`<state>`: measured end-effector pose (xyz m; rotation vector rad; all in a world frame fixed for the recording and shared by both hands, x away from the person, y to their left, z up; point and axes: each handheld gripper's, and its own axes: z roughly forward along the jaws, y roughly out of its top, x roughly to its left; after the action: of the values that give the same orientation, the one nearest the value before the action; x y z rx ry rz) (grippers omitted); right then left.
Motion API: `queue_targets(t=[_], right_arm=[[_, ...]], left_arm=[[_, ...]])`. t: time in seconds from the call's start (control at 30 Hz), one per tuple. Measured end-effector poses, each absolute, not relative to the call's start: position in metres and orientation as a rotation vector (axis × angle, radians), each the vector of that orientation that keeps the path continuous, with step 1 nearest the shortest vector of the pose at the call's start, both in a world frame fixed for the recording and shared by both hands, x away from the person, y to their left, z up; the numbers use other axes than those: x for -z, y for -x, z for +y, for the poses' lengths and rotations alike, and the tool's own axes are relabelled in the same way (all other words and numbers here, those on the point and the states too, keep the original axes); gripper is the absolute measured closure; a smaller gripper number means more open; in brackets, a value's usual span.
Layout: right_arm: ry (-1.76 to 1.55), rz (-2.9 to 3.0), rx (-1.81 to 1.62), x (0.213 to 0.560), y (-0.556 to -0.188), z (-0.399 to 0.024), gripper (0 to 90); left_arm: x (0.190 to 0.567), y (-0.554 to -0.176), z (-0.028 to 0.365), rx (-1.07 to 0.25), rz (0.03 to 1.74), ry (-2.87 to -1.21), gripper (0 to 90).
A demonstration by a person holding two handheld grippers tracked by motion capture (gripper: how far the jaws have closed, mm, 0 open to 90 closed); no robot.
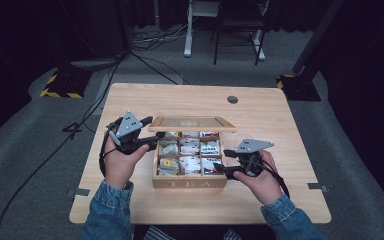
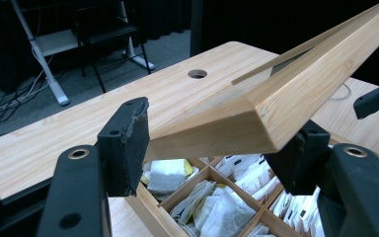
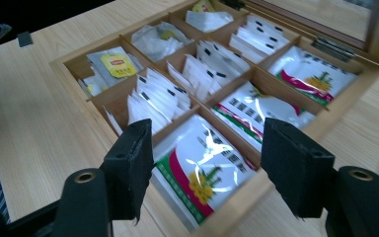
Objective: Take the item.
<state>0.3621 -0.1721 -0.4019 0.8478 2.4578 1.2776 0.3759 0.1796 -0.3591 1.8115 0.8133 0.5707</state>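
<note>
Now the lid (image 2: pixel 276 106) of the tea box (image 1: pixel 190 182) is up, propped at a slant, its corner sitting between the spread jaws of the left gripper (image 2: pixel 217 143); whether the pads actually pinch it I cannot tell. So opening looks largely done, and picking a bag looks to be what is left. The right gripper (image 3: pixel 207 158) hovers wide open, holding nothing, just above the near corner compartment, where a green-and-red sachet (image 3: pixel 202 168) lies directly ahead of its jaws. Beyond it sit white bags (image 3: pixel 158 96) and a yellow-tagged one (image 3: pixel 113 64). Dividers crowd close, and the raised lid overhangs the far row.
</note>
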Motion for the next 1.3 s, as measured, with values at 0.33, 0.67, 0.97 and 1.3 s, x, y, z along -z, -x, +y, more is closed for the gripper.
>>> queue_targets(t=[0.33, 0.67, 0.97, 1.3], right_arm=[[-0.784, 2.495, -1.290, 0.397, -0.366, -0.140, 37.2], [-0.730, 2.512, -1.296, 0.393, -0.368, -0.101, 39.2], [-0.709, 2.539, -1.302, 0.397, -0.372, -0.073, 39.7], [-0.692, 2.571, -1.284, 0.409, -0.378, -0.047, 41.0]], left_arm=[[0.359, -0.380, 0.182, -0.542, 0.801, -1.803, 38.4], [0.357, -0.384, 0.183, -0.523, 0.795, -1.799, 38.8], [0.357, -0.384, 0.184, -0.519, 0.794, -1.798, 38.5], [0.357, -0.384, 0.184, -0.517, 0.792, -1.800, 38.6]])
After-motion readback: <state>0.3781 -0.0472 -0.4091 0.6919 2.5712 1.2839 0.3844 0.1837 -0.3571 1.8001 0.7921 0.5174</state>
